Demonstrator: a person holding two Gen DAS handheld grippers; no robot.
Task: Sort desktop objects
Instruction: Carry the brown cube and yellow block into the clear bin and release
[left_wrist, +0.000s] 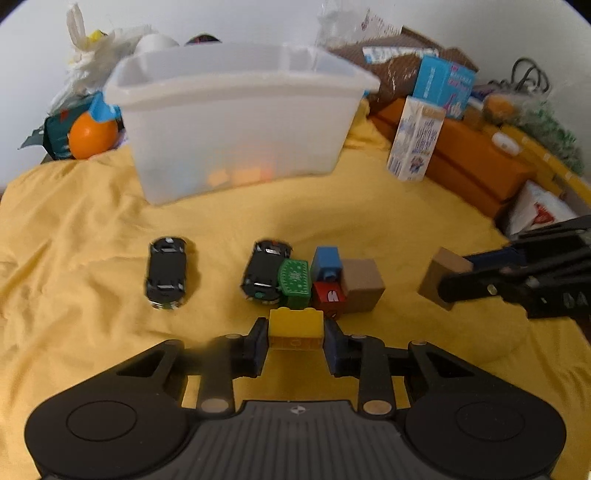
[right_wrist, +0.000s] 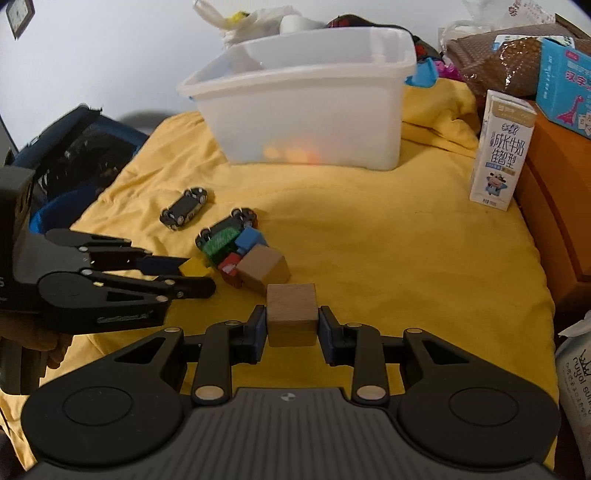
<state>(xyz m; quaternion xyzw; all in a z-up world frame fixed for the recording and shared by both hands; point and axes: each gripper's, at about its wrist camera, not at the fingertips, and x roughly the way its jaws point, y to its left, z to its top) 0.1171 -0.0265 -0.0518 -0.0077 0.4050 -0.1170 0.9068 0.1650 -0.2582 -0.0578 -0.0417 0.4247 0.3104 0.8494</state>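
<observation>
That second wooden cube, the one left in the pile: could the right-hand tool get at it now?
Probably not right away. The right gripper already has its fingers closed on a wooden cube. The other wooden cube lies just ahead, uncovered, touching a red block; once emptied, the way looks free.

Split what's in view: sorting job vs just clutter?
Job: bin; yellow brick in left hand-held gripper; wooden cube in right hand-held gripper; second cube; two toy cars; green, blue, red blocks.
Clutter: milk carton; orange; blue box; bags.
</observation>
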